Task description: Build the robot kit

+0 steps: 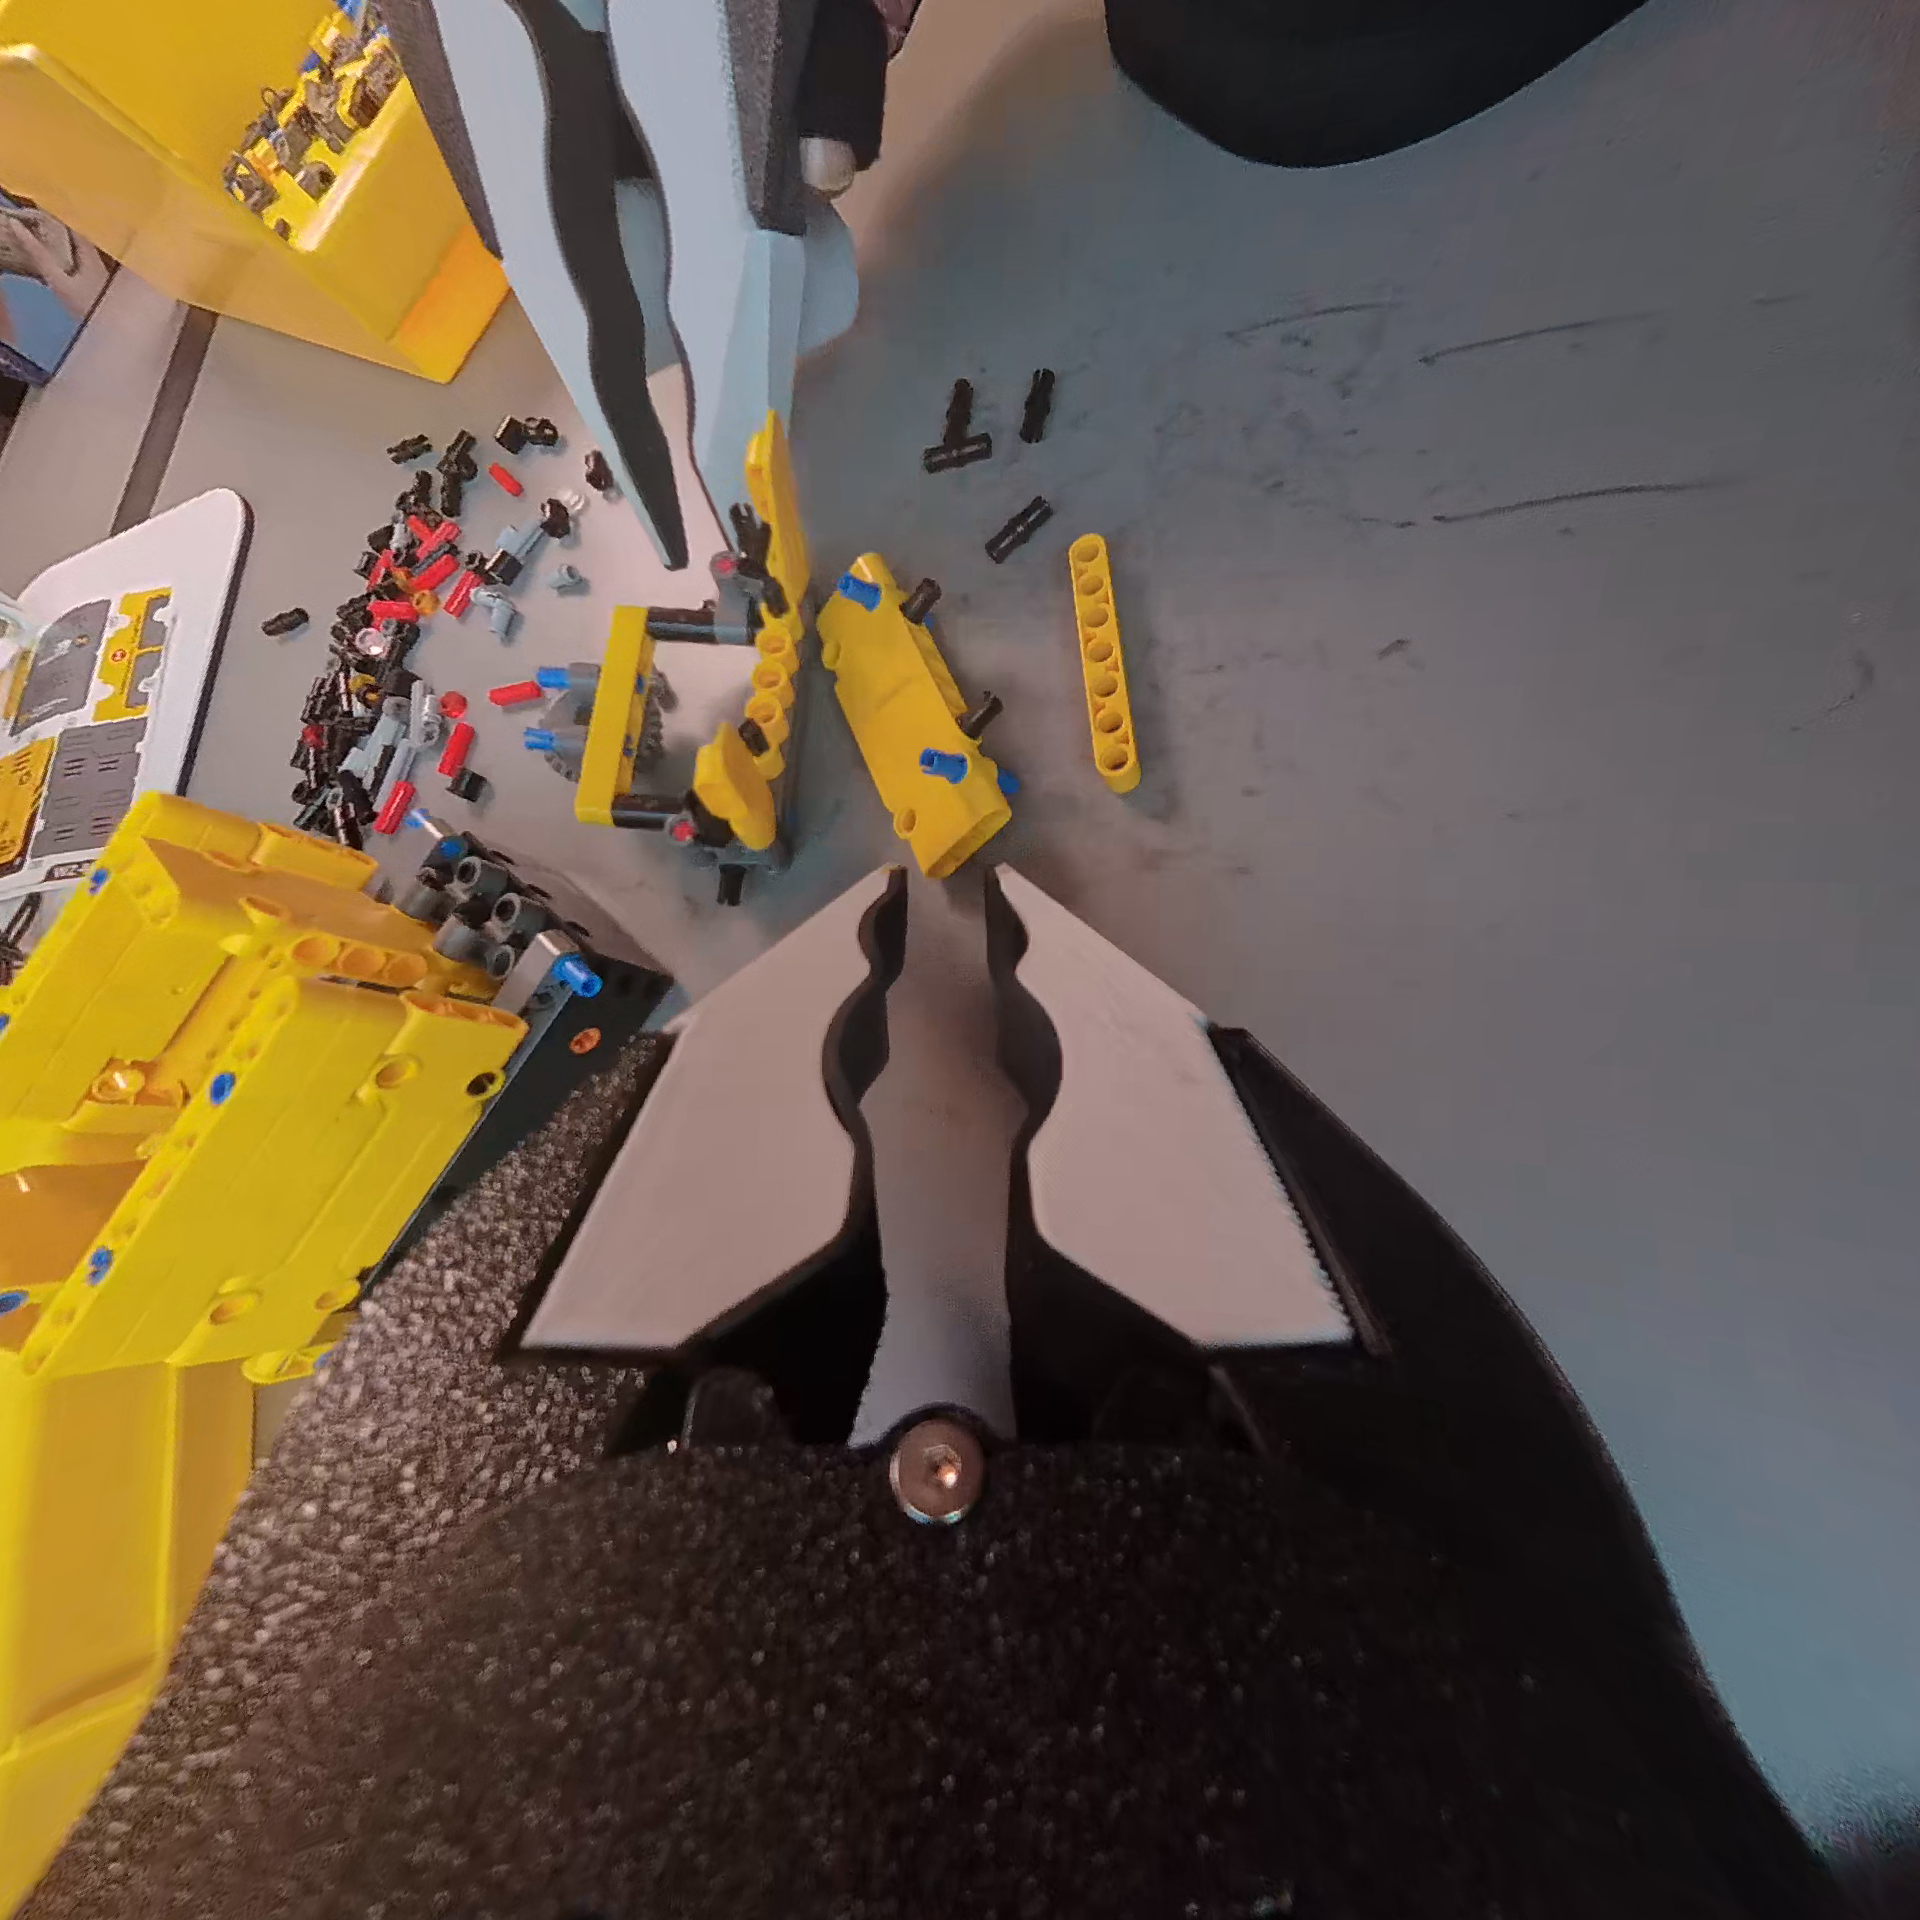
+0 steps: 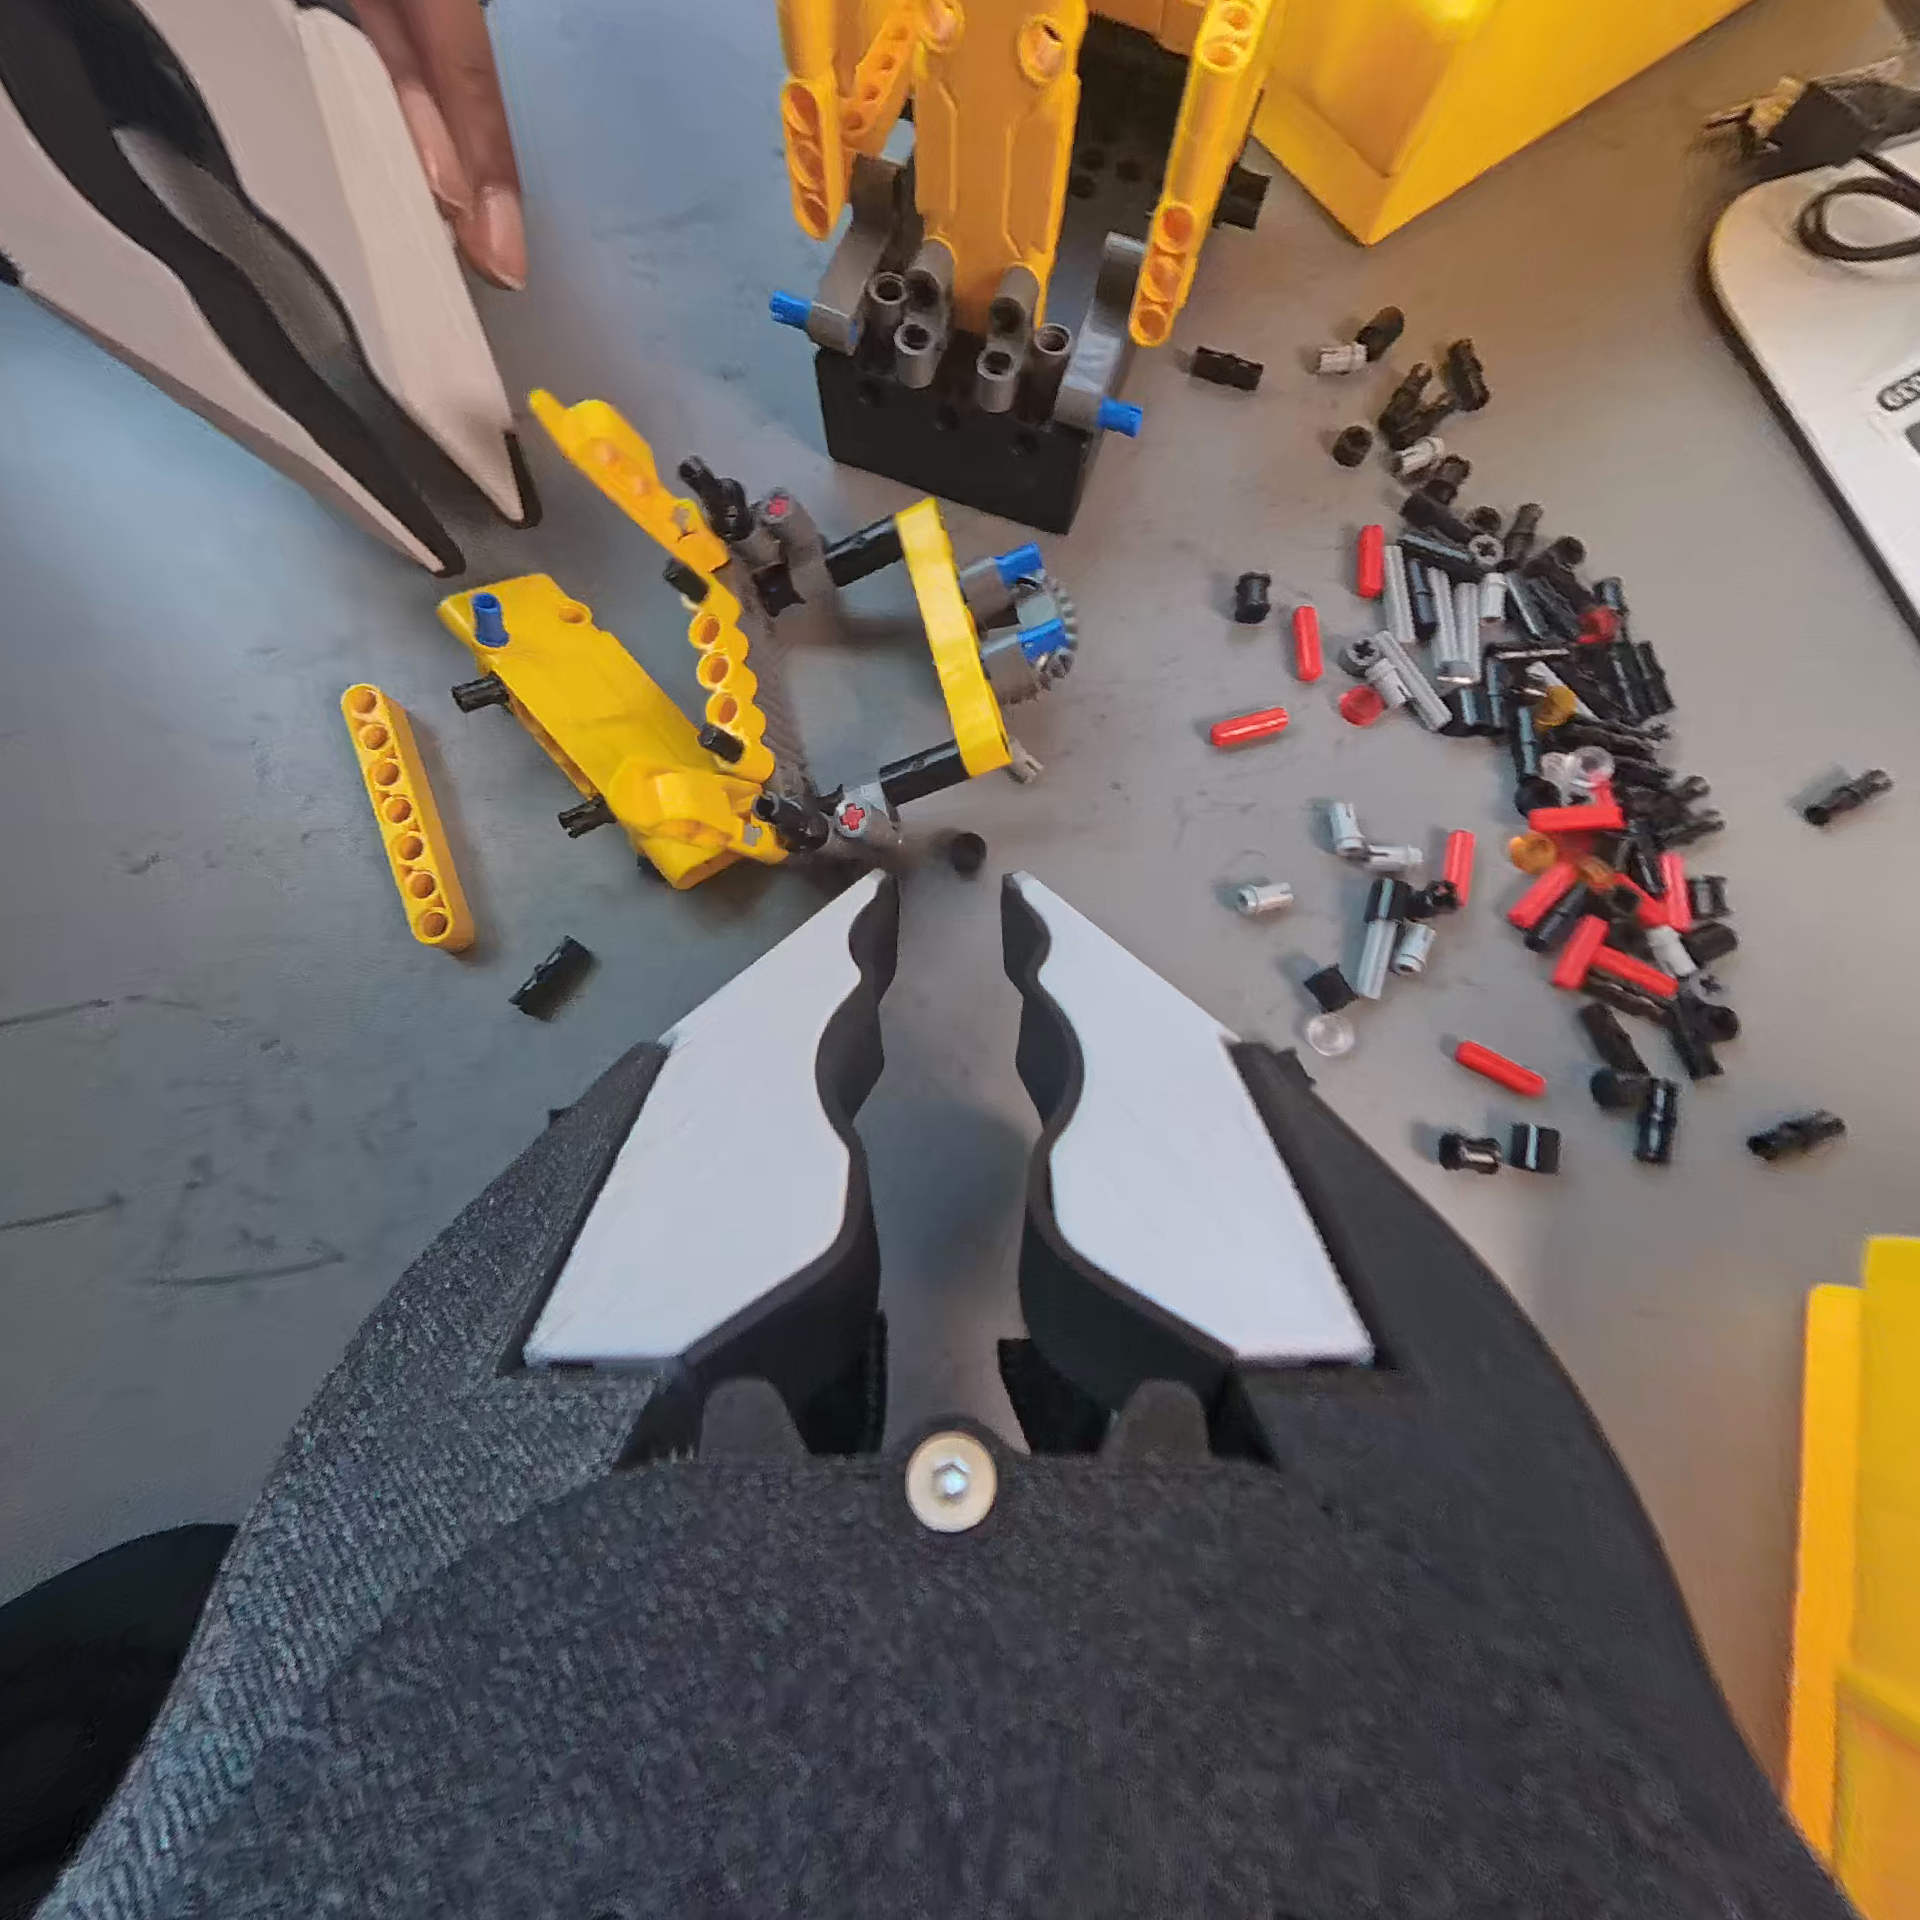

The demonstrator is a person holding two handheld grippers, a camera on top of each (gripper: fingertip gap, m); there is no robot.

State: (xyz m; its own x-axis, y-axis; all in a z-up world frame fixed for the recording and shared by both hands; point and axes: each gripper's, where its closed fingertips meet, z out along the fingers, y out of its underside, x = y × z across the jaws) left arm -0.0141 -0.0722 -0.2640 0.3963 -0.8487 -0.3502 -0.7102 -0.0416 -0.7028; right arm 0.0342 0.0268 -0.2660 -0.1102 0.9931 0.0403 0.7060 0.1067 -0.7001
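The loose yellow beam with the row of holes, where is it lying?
The yellow beam lies flat on the grey table, left in the right wrist view, just beyond the yellow panel piece, apart from it.

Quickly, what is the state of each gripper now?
Left gripper: open, holding nothing, tips at the yellow panel piece.
Right gripper: open, holding nothing, near a small black pin.

grippers [image 2: 945, 883] 2 | loose yellow beam [image 2: 407, 819] 1 | yellow box [image 1: 239, 177] 1 | small-pin pile [image 2: 1538, 769] 1
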